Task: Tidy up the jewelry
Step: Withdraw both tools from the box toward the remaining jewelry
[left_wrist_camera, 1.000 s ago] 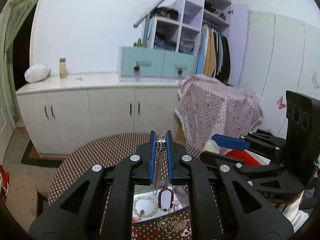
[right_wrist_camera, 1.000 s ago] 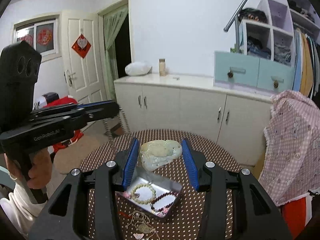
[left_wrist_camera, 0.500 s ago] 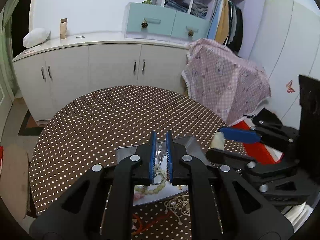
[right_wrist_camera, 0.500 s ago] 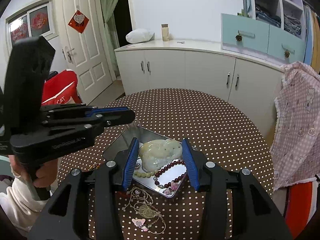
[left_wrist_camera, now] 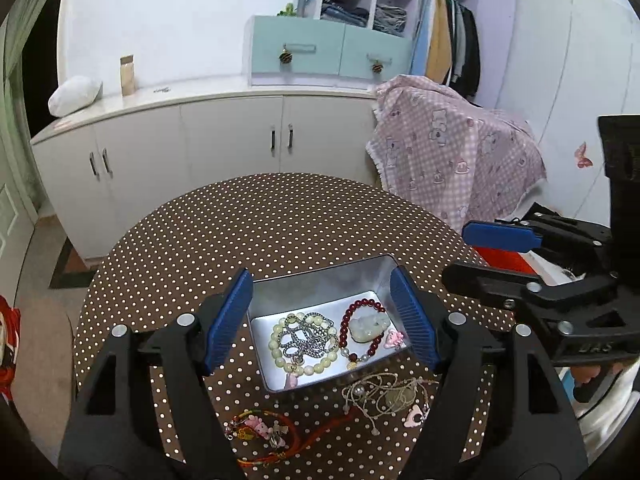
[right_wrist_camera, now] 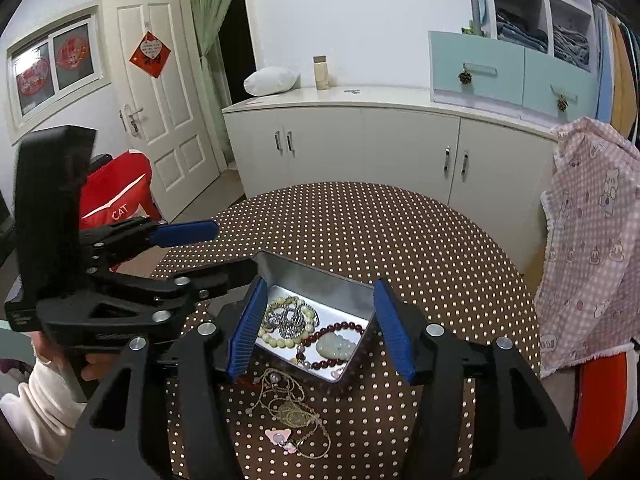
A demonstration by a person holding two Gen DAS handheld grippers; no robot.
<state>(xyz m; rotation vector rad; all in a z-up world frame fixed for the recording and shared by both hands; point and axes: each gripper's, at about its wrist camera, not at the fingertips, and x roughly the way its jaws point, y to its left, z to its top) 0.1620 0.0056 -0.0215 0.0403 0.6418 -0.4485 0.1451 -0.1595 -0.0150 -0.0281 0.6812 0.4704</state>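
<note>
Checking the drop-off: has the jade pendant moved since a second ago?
Yes. The jade pendant left the just-opened right gripper and now lies down inside the tin.

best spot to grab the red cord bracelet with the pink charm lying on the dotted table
Judging by its pose, take the red cord bracelet at the straight strand trailing toward the metal tin, from above, jaws across it; the charm end is a knotted cluster, likelier to slip.

- Left hand-held gripper: black plastic arms, ribbed blue pads, round silver screw heads.
- Right hand-held gripper: same black frame, blue pads, silver screws.
- At lower left of the right wrist view, a cream-white sleeve covers the wrist.
</note>
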